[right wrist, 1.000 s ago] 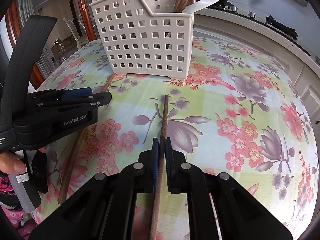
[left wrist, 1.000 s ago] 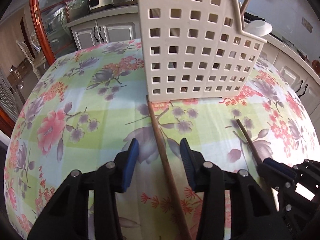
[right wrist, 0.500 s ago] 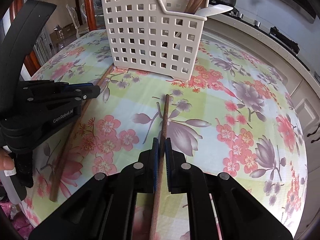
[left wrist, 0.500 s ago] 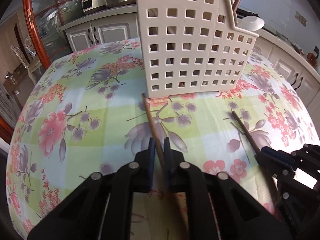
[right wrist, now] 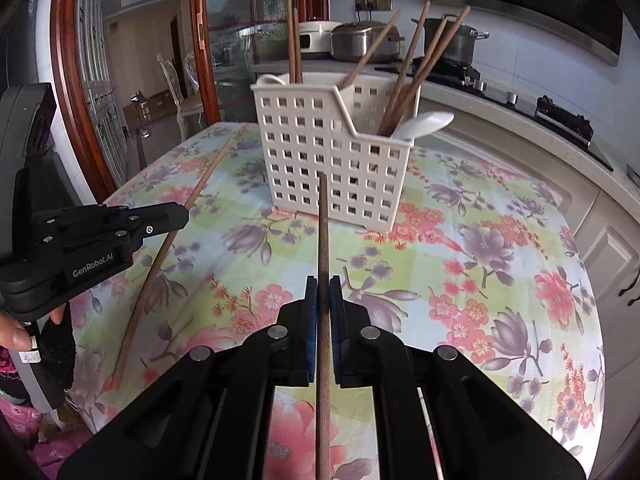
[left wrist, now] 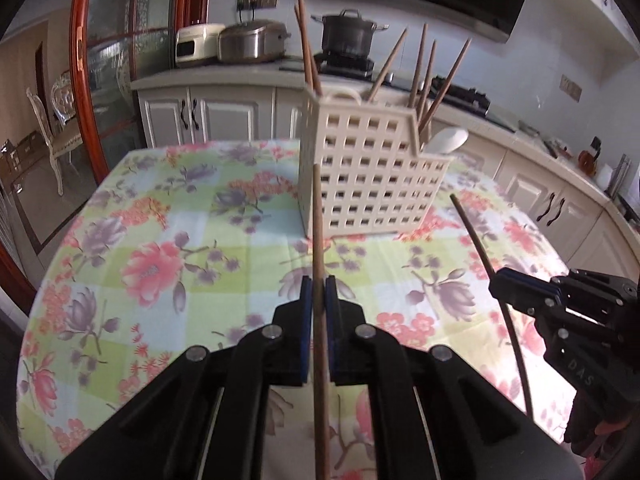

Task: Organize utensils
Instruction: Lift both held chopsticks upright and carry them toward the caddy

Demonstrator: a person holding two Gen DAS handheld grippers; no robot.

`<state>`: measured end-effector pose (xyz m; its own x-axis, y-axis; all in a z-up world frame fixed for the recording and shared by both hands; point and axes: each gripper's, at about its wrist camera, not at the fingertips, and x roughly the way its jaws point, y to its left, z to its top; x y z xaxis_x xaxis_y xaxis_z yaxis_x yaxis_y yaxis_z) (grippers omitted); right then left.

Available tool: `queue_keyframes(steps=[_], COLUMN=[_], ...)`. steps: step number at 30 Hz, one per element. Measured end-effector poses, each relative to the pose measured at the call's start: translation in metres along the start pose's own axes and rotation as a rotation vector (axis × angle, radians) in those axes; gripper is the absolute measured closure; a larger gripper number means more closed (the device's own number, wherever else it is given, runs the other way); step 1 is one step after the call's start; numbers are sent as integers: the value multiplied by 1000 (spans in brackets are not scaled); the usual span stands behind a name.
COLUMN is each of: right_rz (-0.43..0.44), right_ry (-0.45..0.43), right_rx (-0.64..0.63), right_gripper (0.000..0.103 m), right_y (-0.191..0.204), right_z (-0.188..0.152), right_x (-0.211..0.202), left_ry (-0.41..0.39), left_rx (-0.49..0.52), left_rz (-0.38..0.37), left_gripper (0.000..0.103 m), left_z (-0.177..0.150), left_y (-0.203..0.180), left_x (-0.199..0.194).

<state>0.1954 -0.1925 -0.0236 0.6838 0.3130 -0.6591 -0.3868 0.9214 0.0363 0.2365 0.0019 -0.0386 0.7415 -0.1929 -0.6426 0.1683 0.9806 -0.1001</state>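
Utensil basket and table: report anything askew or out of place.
Nothing stands out. The basket stands upright on the tablecloth, chopsticks and a white spoon inside; each gripper holds one chopstick clear of the table.

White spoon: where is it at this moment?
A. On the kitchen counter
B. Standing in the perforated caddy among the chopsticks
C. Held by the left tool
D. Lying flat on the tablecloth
B: the white spoon pokes out of the lower corner of the perforated caddy, beside the upright chopsticks.
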Motion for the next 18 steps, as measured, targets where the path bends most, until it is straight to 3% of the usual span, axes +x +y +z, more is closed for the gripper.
queue_keyframes(steps=[8, 18], right_rz=[2, -10], right_ry=[-125, -194], right_rx=[-18, -14], right_gripper=[96, 96], right_y=[10, 13], right_z=[17, 22], right_x=[-53, -84], left_ry=[-118, -243], left_rx=[44, 84], left_rz=[-20, -6], left_gripper=[97, 97], left_z=[-2, -15], left_y=[-17, -36], left_x=[-58, -100])
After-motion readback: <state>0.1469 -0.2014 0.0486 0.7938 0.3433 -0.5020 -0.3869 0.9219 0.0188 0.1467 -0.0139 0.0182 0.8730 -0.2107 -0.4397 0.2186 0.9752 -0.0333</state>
